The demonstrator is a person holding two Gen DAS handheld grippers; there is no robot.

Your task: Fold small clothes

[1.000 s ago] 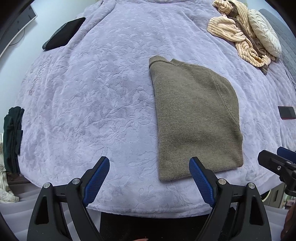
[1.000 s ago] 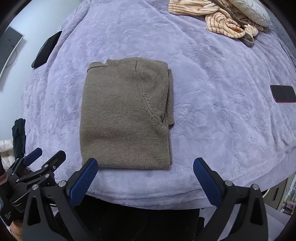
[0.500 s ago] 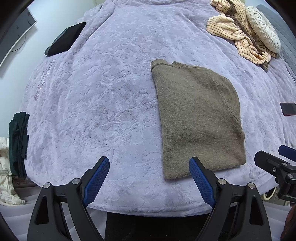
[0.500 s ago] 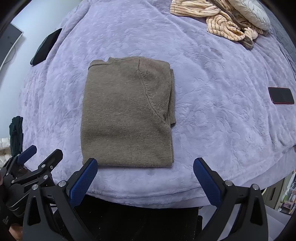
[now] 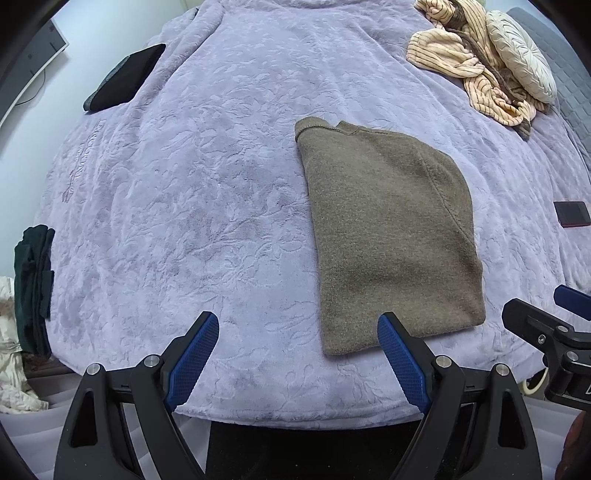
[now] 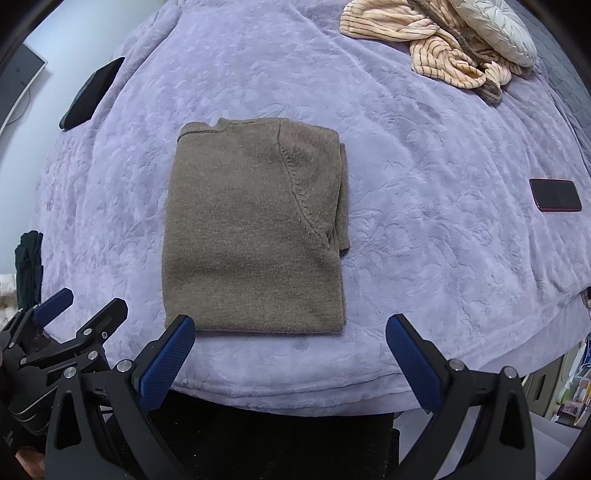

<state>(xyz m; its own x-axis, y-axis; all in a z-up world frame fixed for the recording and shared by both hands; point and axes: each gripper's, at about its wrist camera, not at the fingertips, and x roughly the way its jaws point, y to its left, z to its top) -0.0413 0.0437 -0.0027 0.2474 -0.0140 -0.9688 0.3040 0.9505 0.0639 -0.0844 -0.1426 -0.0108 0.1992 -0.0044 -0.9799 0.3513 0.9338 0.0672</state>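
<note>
Blanket (image 5: pixel 207 192), lilac and embossed with leaves, covers the whole bed and carries everything here. At its far left edge lies a flat black item (image 5: pixel 125 79), partly over the side. Past the left edge, off the blanket, dark green clothes (image 5: pixel 33 288) hang in a stack.

The left gripper (image 5: pixel 297 343) hovers over the near edge with its 2 blue-padded fingers (image 5: pixel 194 350) spread wide and nothing between them; its right finger overlaps the sweater's near left corner in the left wrist view, though contact cannot be told.

The sweater (image 6: pixel 255 229), olive-brown knit, lies folded into a neat rectangle in the middle of the blanket, close to the near edge, collar toward the far side. A sleeve seam curves down its right part, and a thin strip of a lower layer shows along the right side.

The right gripper (image 6: pixel 290 352) hangs just off the near edge, jaws wide apart and holding nothing, fingers (image 6: pixel 166 360) clear of the sweater.

At the far right corner a striped peach garment (image 6: pixel 439 48) lies crumpled against a cream cushion (image 6: pixel 495 24). A dark phone (image 6: pixel 554 195) with a red rim lies flat near the right edge.
</note>
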